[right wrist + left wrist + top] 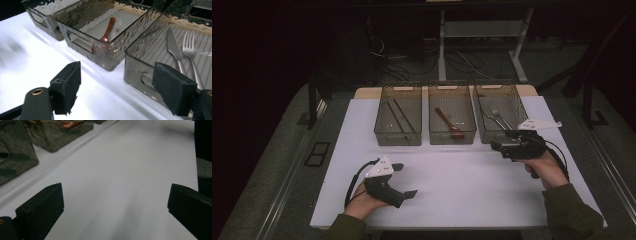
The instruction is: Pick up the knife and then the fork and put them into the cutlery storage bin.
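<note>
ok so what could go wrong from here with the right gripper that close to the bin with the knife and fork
The right gripper hangs open at the near wall of the right bin, so one jaw could knock that wall and shove the bin out of line. The knife and fork lie side by side, nearly touching, so a grab for one may catch or drag the other. The middle bin with the wooden spoon stands close alongside and could get bumped too.

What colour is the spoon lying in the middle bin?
The spoon is reddish-brown, like wood or copper. It shows best in the right gripper view.
</note>
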A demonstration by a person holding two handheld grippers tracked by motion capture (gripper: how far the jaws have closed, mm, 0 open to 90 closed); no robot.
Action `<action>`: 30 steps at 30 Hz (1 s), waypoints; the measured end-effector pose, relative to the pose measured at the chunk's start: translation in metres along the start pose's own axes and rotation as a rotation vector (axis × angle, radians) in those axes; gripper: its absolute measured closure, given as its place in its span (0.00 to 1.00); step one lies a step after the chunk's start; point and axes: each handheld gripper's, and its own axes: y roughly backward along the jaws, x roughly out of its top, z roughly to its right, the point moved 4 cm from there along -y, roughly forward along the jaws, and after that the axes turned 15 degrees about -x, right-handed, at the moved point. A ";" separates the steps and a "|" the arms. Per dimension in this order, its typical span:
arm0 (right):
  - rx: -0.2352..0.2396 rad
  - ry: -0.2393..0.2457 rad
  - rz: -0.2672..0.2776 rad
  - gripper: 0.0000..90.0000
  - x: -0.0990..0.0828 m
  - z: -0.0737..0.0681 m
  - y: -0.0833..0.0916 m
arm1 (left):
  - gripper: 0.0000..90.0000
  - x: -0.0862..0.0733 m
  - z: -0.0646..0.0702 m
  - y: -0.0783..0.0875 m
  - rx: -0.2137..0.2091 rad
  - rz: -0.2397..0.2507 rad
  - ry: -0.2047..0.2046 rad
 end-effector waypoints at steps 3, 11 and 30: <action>0.008 -0.001 0.001 0.25 -0.005 -0.005 0.001 | 0.00 0.000 0.000 0.000 -0.001 0.001 0.000; 0.023 0.017 0.002 0.23 -0.020 -0.016 0.006 | 0.00 0.000 0.000 0.000 -0.002 0.003 0.000; 0.053 0.003 -0.003 0.23 -0.058 -0.026 0.025 | 0.00 0.001 0.000 0.000 -0.001 0.009 0.001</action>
